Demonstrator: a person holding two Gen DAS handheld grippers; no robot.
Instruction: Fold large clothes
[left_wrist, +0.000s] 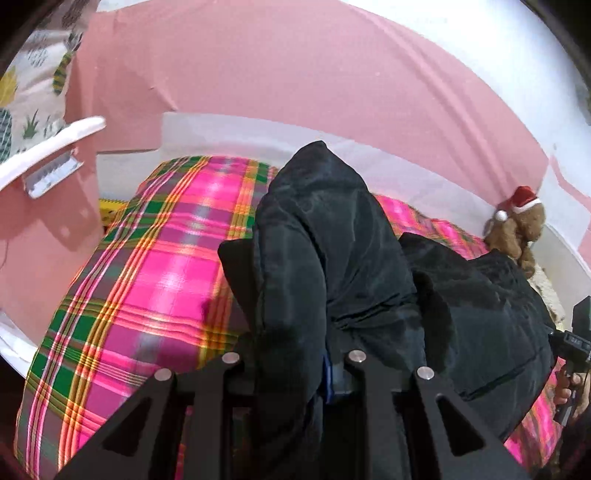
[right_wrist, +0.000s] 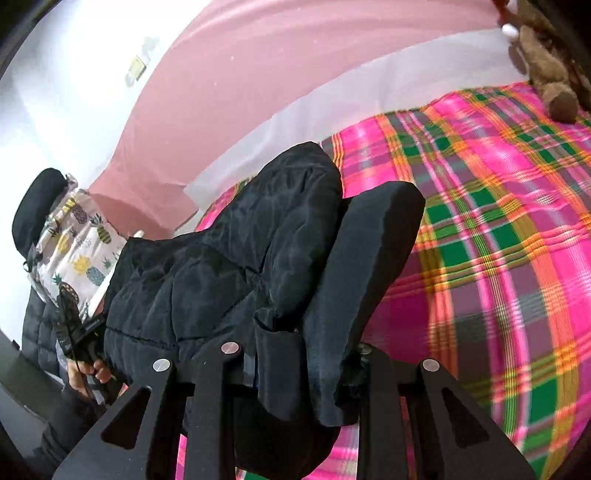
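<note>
A black padded jacket (left_wrist: 332, 236) is held up above a bed with a pink, green and yellow plaid cover (left_wrist: 155, 266). My left gripper (left_wrist: 295, 332) is shut on a fold of the jacket, which bulges up between its fingers and hides the tips. In the right wrist view my right gripper (right_wrist: 314, 314) is shut on another part of the jacket (right_wrist: 207, 266); its right finger (right_wrist: 373, 243) shows beside the cloth. The plaid cover (right_wrist: 498, 229) lies below. Each view shows the other gripper at its edge.
A pink wall (left_wrist: 295, 74) with a white headboard strip (left_wrist: 406, 166) runs behind the bed. A brown teddy with a red Santa hat (left_wrist: 517, 225) sits at the bed's far side. A pineapple-print cloth (right_wrist: 77, 251) hangs at the left.
</note>
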